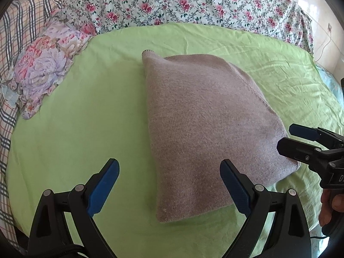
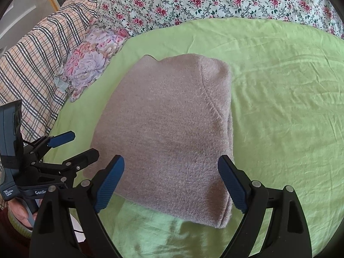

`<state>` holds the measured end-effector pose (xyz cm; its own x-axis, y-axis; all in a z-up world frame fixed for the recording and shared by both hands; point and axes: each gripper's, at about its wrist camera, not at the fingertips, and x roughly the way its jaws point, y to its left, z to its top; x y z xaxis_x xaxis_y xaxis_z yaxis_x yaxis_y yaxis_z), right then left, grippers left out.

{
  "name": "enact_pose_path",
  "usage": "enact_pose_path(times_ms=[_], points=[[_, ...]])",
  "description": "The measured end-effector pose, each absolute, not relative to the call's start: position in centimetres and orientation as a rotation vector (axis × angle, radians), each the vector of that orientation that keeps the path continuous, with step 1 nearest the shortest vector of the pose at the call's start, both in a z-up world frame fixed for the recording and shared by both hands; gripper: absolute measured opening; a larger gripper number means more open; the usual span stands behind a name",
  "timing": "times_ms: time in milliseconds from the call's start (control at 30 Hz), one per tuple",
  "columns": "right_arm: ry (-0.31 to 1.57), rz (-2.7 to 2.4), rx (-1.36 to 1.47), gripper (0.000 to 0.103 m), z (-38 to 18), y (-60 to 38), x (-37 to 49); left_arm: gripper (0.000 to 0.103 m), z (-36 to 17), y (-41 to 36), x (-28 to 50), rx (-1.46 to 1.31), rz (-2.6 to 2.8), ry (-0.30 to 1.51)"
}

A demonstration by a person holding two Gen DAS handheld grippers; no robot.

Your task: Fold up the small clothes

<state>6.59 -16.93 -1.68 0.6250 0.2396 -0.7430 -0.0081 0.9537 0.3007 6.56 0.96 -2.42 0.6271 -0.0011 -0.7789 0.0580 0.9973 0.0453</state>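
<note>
I see the folded mauve knitted sweater [image 1: 206, 133] lying flat on the light green bed sheet [image 1: 75, 129]; my left gripper [image 1: 169, 180] and right gripper [image 2: 171, 178] both gape wide, holding nothing, just beside its near edge

A mauve-grey knitted sweater [image 1: 206, 129] [image 2: 169, 126] lies folded into a thick, roughly rectangular bundle at the centre of the frame, flat on the bed, a curved seam showing near its upper right corner in the right wrist view
</note>
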Motion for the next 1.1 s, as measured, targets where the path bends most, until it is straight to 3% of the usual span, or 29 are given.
enact_pose_path(times_ms=[1100], points=[[0.862,0.148,0.289,0.089,-0.82,-16.05,6.29,0.095,-1.81,0.72,6.29,0.068,-0.028,0.872]])
